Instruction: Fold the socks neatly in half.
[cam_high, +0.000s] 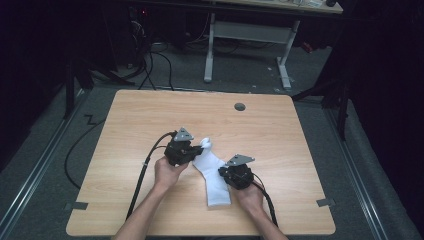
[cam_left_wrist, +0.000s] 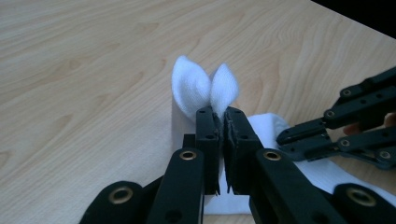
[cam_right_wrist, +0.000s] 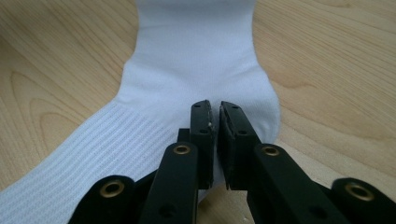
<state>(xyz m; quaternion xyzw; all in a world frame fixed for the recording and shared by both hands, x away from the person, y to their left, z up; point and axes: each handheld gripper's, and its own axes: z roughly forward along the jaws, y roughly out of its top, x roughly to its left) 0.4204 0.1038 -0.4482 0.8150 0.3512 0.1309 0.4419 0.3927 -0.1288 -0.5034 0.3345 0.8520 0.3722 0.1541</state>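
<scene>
A white sock (cam_high: 214, 175) lies flat on the table (cam_high: 150, 115), a little toward six o'clock of the table's middle in the high view, its toe end pointing to about eleven o'clock and its ribbed cuff toward six. The left gripper (cam_high: 196, 149) sits at the sock's toe, at ten o'clock of the sock's bend, and in the left gripper view its jaws are pressed together on the toe fabric (cam_left_wrist: 205, 88), which puffs out beyond the tips in two rounded lobes; that pinch looks meant to lift or fold the toe over while the rest stays down. The right gripper (cam_high: 226, 172) rests at the heel, at about three o'clock of the sock's middle. In the right gripper view its jaws stand nearly together with a thin slit between them, over the bend of the sock (cam_right_wrist: 196, 70), and I cannot tell whether any cloth is caught in that slit. Placed there, it likely serves to pin or anchor the heel so the sock does not slide as the toe is drawn. The ribbed cuff (cam_right_wrist: 88, 149) runs off toward seven o'clock in that view.
</scene>
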